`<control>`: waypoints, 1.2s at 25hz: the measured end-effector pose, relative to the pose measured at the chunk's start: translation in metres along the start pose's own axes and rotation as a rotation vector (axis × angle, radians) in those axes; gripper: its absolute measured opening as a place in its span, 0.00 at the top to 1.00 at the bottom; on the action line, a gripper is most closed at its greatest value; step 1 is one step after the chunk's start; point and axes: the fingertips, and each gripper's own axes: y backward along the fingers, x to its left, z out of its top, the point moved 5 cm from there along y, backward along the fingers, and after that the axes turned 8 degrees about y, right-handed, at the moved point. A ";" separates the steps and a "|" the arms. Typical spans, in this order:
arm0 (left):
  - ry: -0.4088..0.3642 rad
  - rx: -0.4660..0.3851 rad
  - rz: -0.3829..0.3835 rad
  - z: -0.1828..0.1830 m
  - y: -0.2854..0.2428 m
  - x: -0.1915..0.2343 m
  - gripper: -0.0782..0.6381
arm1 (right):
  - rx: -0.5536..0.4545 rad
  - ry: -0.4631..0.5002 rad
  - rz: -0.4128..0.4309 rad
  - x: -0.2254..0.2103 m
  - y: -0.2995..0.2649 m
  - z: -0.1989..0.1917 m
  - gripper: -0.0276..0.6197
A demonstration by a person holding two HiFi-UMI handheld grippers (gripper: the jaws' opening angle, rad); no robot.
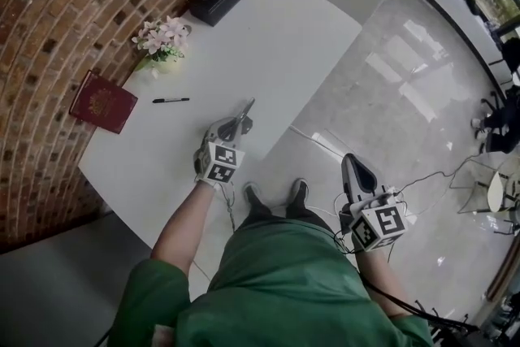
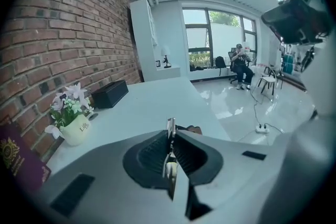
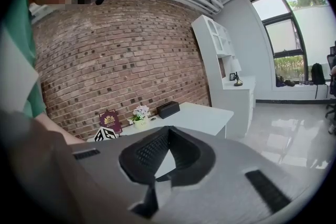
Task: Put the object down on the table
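Left gripper (image 1: 241,124) clamps a thin metal object (image 1: 246,109) over the white counter (image 1: 276,36).
Head view: the object is over the counter's near edge, with a pen (image 1: 171,100) to its left. Left gripper view: the jaws pinch the metal strip. Right gripper view: the right gripper (image 3: 166,130) is closed and empty.

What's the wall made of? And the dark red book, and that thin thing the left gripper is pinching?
Wall: brick, rough and matte; mortar lines run between reddish blocks. Book: a leathery-looking cover, maybe card, with a gold stamped crest. Thin thing: probably metal, since it looks grey and shiny, but it's too small to be sure.
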 end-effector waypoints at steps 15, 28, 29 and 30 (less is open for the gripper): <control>-0.289 0.011 0.071 -0.027 -0.012 -0.021 0.85 | 0.040 0.019 0.003 0.004 0.007 -0.006 0.95; -0.520 0.009 0.189 -0.050 -0.023 -0.039 0.85 | 0.072 0.006 0.016 0.003 0.007 -0.011 0.95; -0.531 0.011 0.192 -0.051 -0.024 -0.041 0.85 | 0.073 0.005 0.018 0.003 0.007 -0.011 0.95; -0.537 0.016 0.193 -0.052 -0.025 -0.042 0.85 | 0.072 0.005 0.020 0.002 0.007 -0.012 0.95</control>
